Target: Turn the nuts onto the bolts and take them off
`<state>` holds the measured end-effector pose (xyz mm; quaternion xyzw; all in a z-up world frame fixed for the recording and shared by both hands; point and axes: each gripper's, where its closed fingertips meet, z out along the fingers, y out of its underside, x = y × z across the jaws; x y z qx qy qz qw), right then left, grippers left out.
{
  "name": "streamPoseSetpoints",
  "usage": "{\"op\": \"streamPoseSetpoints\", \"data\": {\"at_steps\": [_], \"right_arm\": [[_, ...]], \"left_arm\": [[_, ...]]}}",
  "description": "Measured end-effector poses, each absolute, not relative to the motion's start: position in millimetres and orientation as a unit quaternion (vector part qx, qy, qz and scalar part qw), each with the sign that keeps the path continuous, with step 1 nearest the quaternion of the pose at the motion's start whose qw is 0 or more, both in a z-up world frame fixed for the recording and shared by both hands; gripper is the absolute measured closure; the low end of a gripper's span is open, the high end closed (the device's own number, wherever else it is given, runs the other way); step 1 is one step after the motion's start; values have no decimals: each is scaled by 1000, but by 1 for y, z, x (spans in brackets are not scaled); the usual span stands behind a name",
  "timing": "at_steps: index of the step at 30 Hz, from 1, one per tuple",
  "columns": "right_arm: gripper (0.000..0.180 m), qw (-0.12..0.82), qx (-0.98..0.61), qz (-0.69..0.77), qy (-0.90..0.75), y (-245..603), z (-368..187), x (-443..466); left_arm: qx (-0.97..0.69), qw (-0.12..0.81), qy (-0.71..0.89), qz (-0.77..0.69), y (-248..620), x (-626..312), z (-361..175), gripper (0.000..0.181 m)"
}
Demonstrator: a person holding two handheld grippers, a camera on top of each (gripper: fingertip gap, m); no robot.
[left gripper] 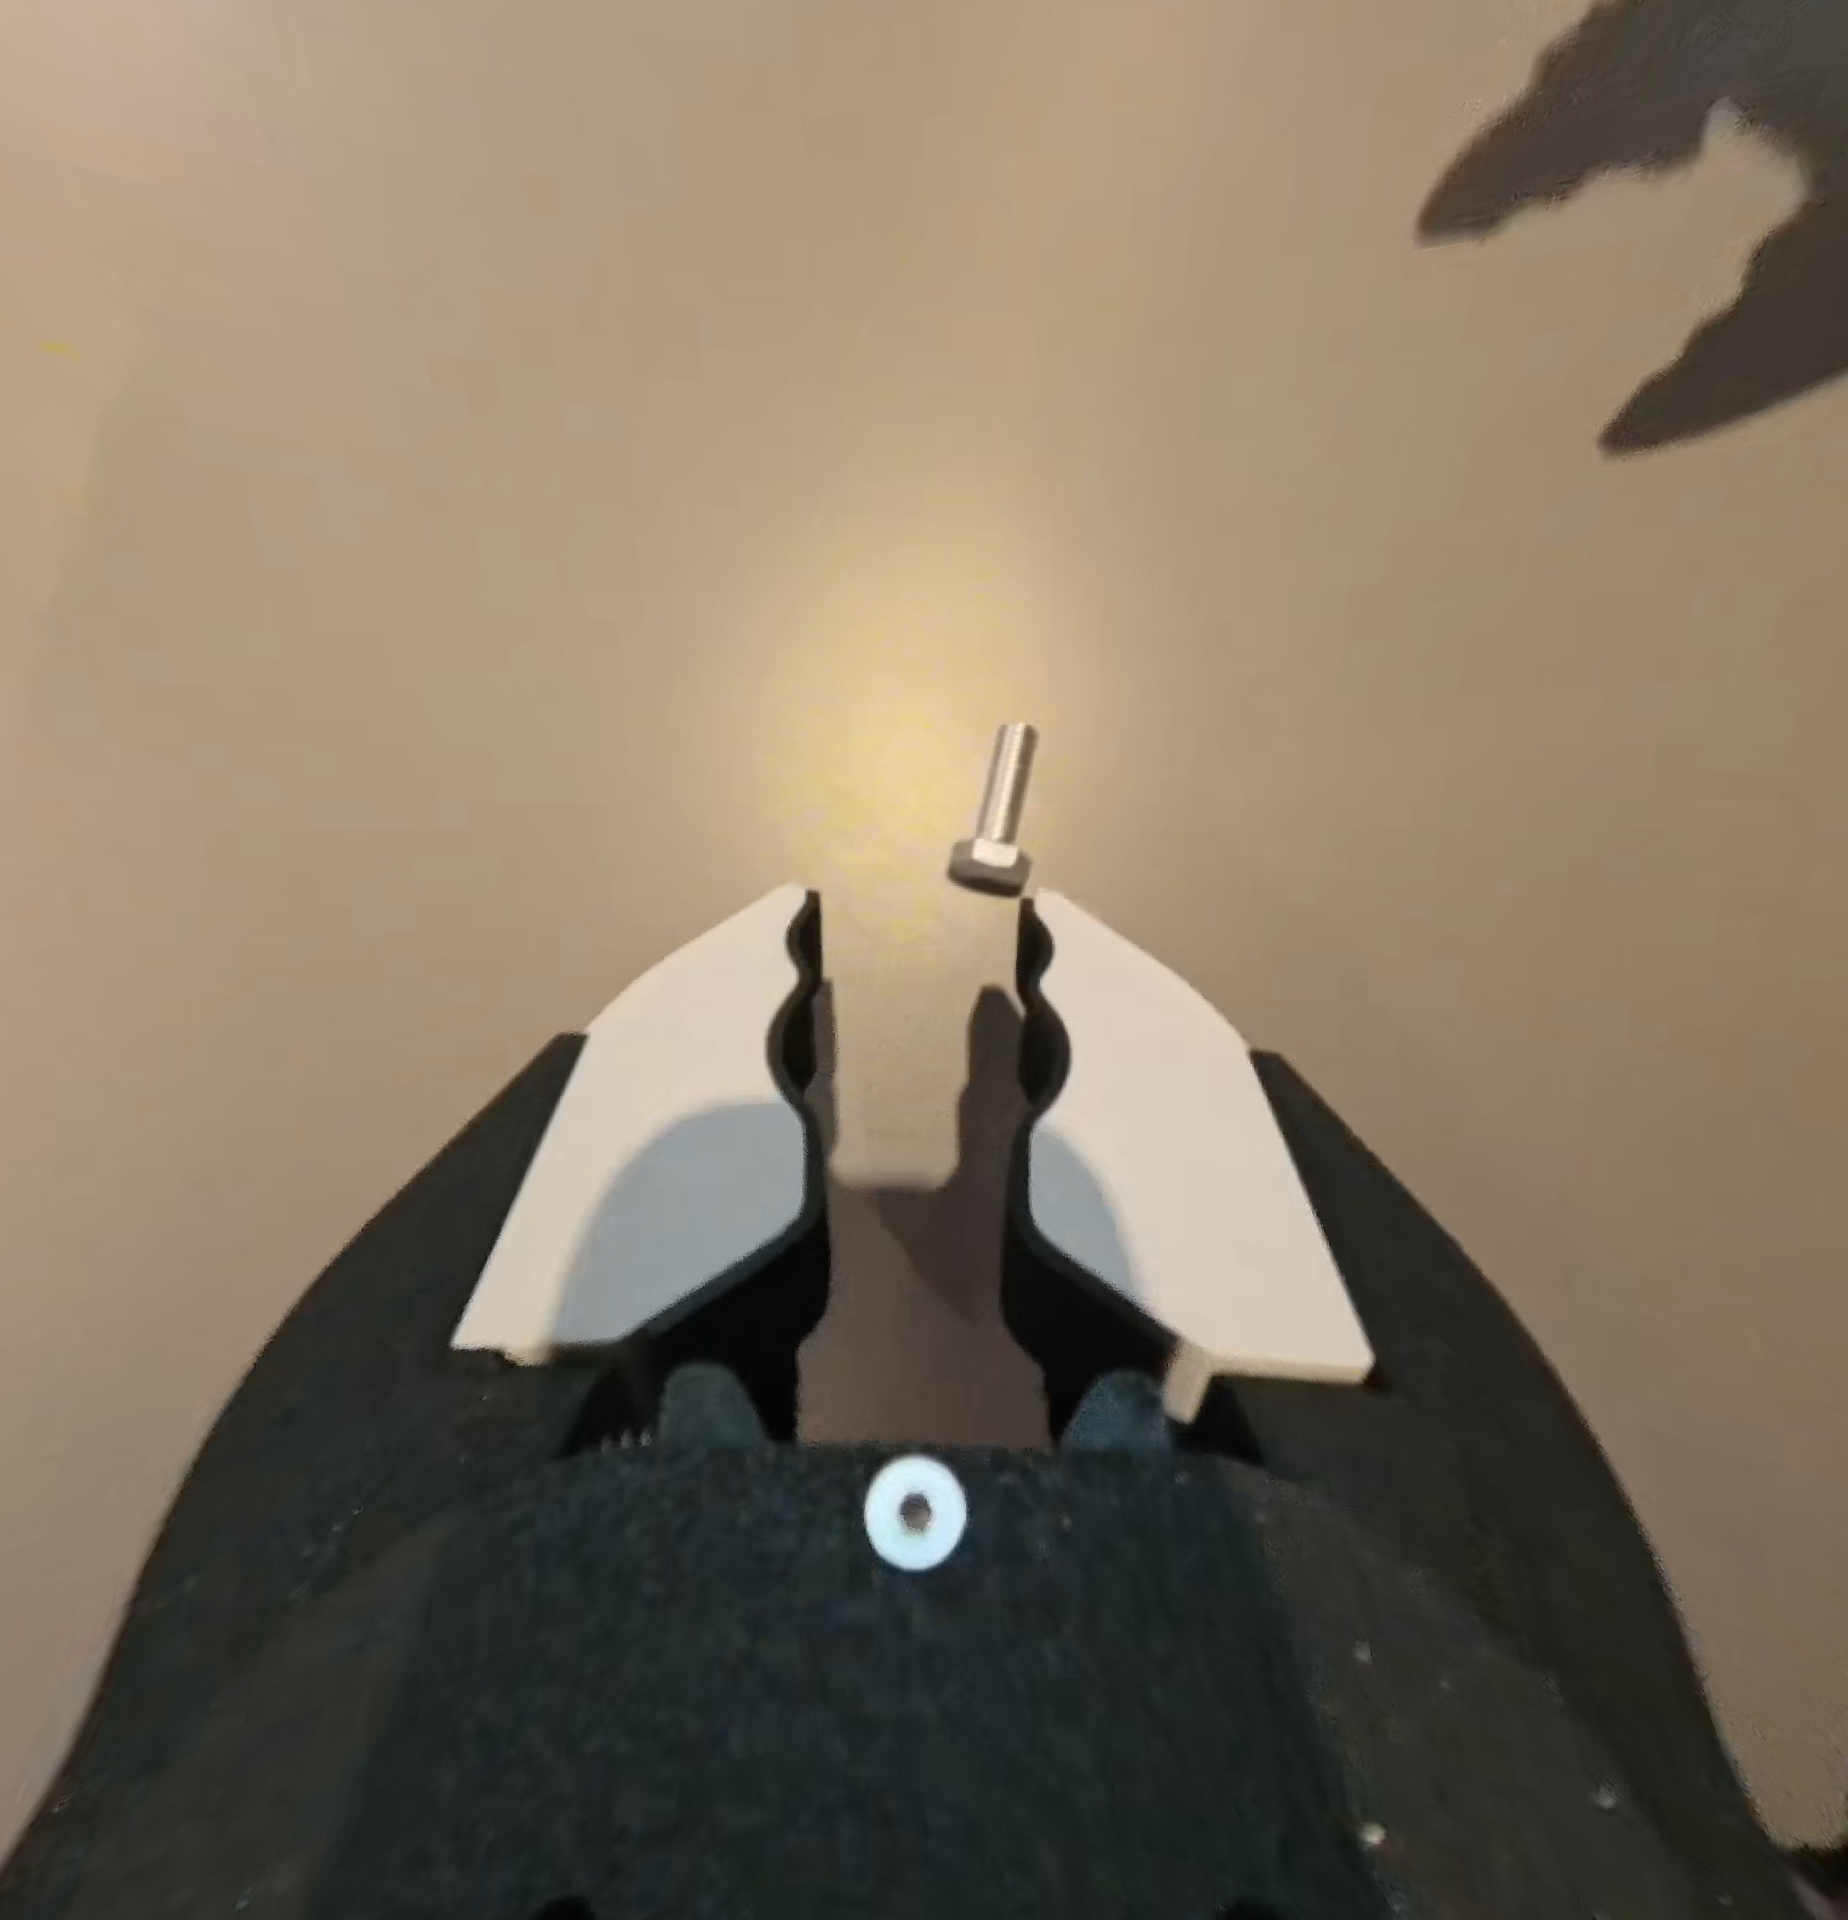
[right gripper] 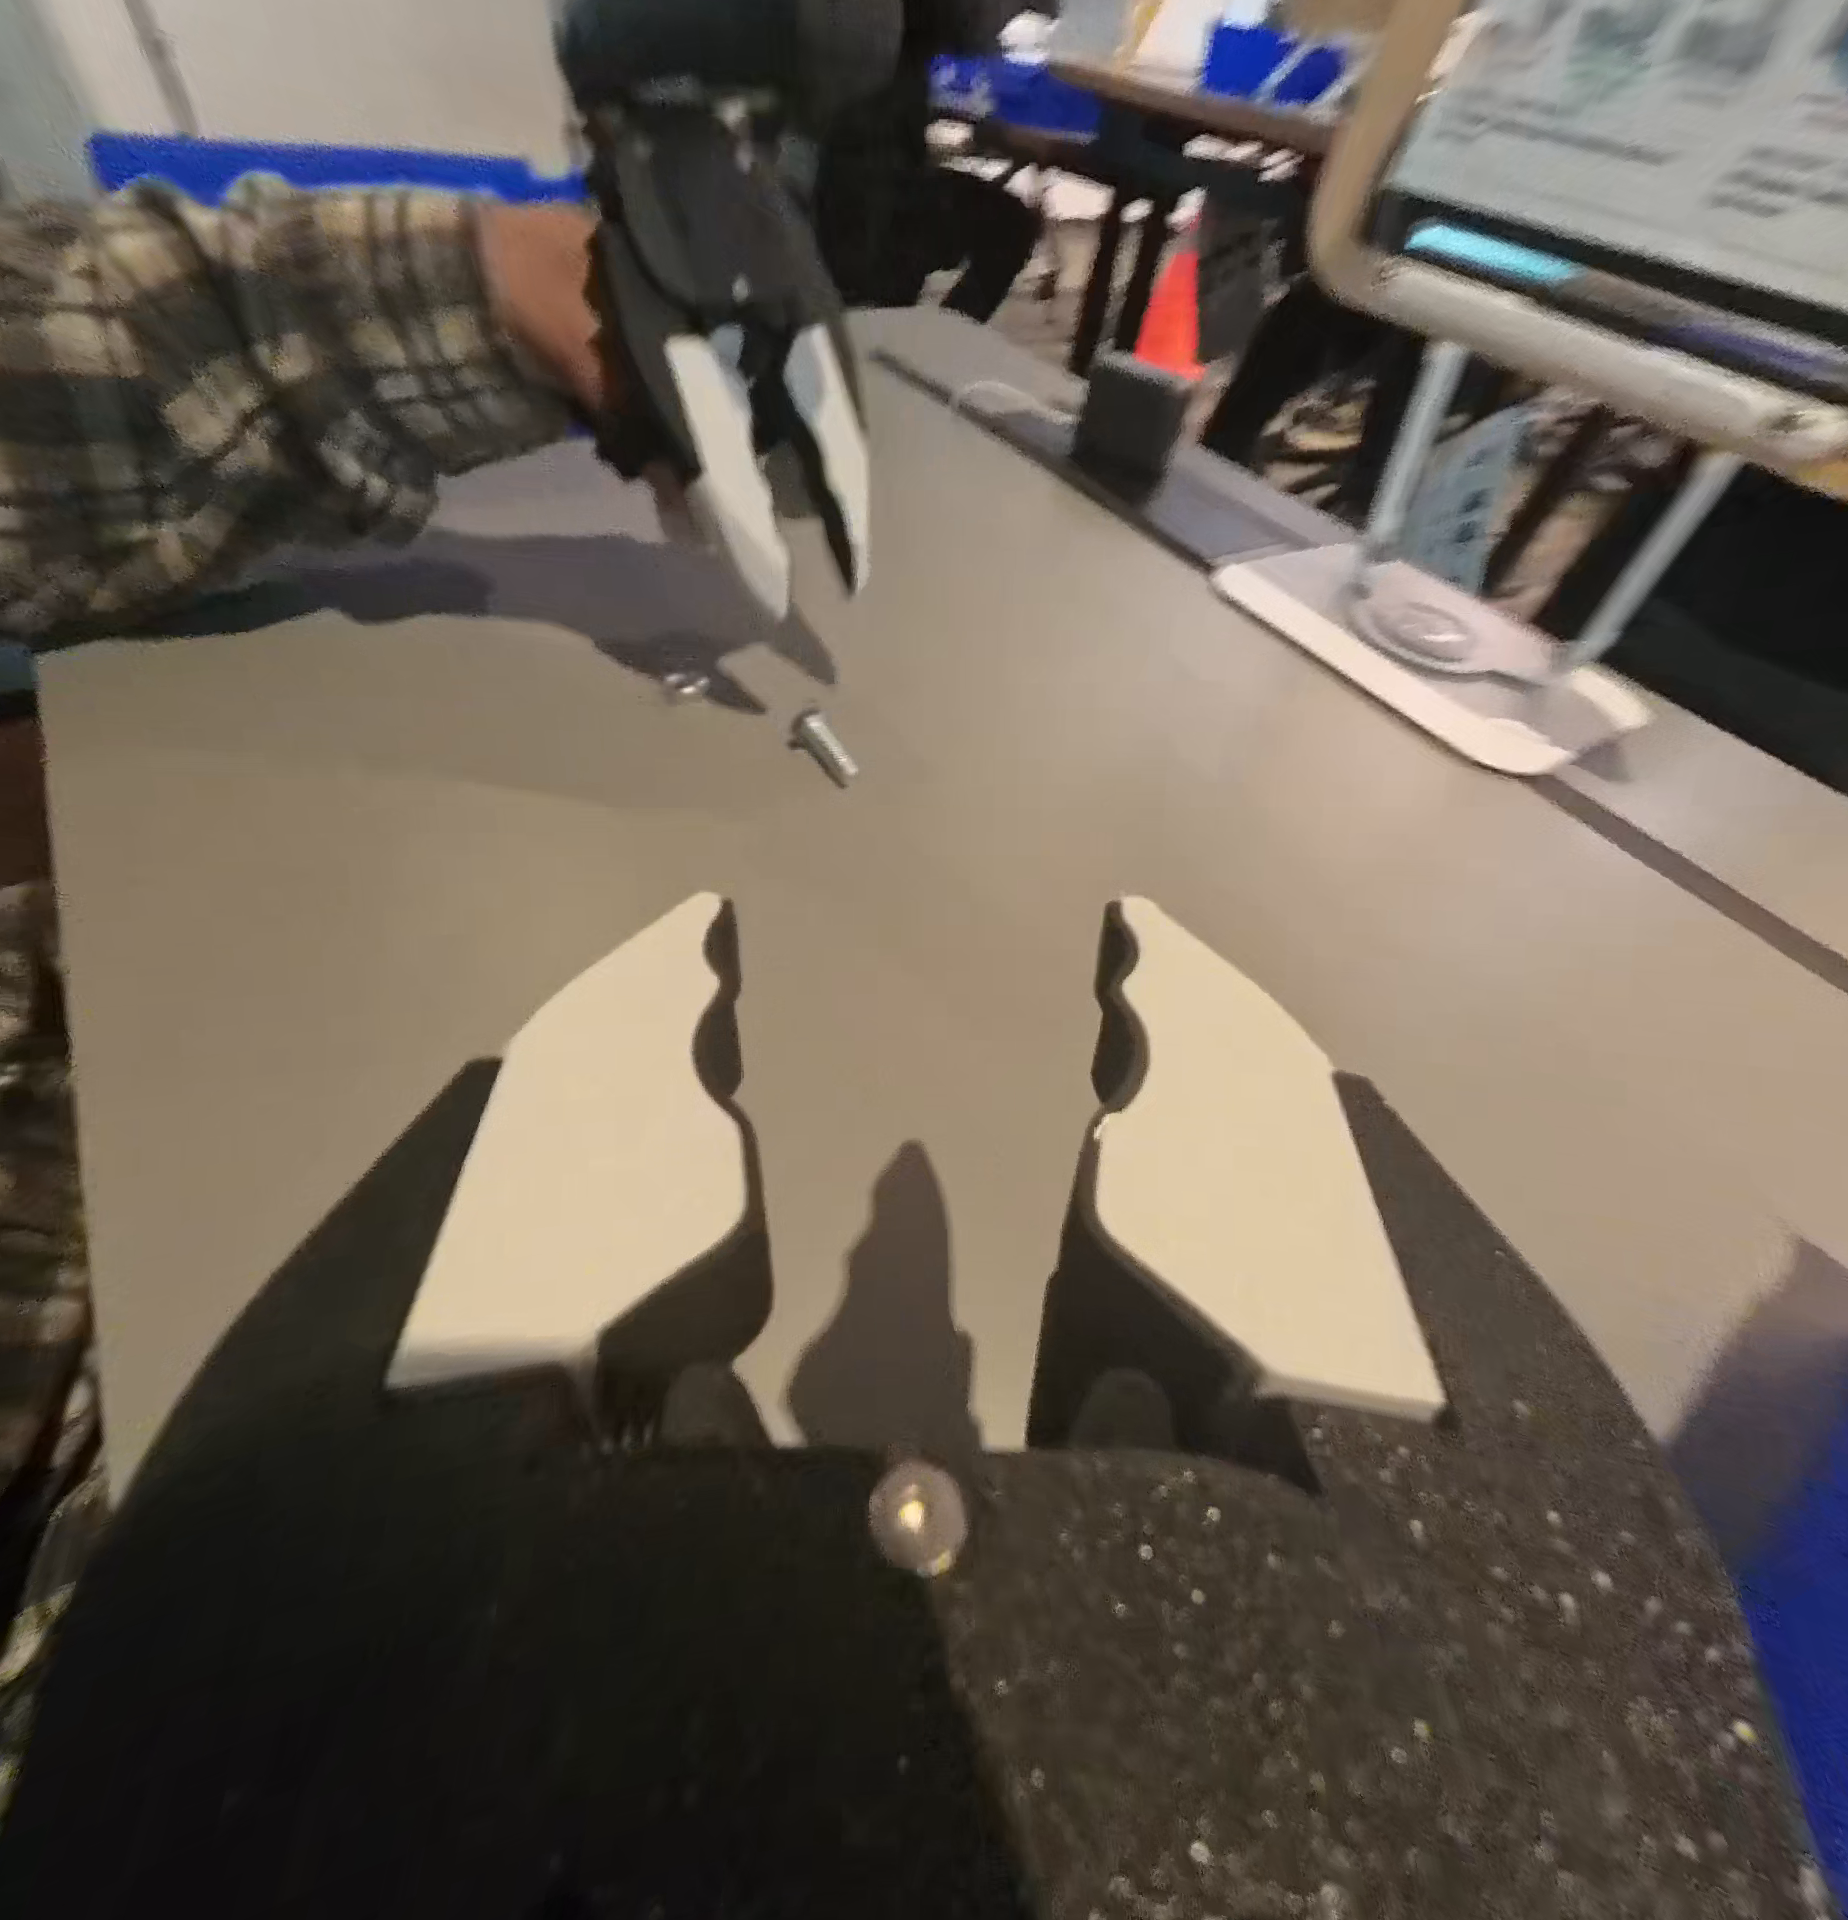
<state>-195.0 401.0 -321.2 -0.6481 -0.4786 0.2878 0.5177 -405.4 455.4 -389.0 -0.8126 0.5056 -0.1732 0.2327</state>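
Left gripper [left gripper: 920, 899]: your fingers stand apart with nothing between them, tips just above the bare tan table [left gripper: 484, 520].
Bolt [left gripper: 995, 810]: it lies flat on the table at 12 o'clock from your left tips, hex head nearest, just off the right fingertip, shank pointing away.
Room on the left: bare table on all sides of the bolt; only a gripper shadow at 1 o'clock.
Right gripper [right gripper: 918, 914]: your fingers are spread wide and empty, over open table.
Far ahead of the right gripper: the bolt at 12 o'clock under the left gripper, and at 11 o'clock a small metal piece [right gripper: 683, 686], perhaps a nut, too blurred to be sure.
Edges: the table's near-left corner sits at 10 o'clock; a monitor stand [right gripper: 1439, 665] crowds the 2 o'clock edge.
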Motion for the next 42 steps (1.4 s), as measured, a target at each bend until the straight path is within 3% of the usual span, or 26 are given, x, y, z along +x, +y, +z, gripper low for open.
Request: {"op": "streamPoseSetpoints", "data": {"at_steps": [1, 10, 21, 32, 35, 42], "right_arm": [[118, 497, -644, 298, -500, 402, -325, -207], [129, 375, -602, 340, -617, 439, -369, -303], [137, 290, -589, 302, -692, 450, -425, -359], [152, 262, -589, 278, -712, 447, -437, -369], [170, 252, -589, 285, -712, 445, -438, -370], [171, 260, -588, 286, -711, 445, -435, -371]], "left_arm": [[-811, 260, 490, -183, 457, -414, -383, 145], [-776, 411, 415, -239, 457, -462, -377, 141], [-765, 426, 413, -251, 459, -462, -378, 143], [-764, 407, 432, -251, 451, -449, -384, 143], [-761, 407, 435, -256, 449, -444, -384, 143], [-757, 396, 448, -263, 443, -432, -390, 142]]}}
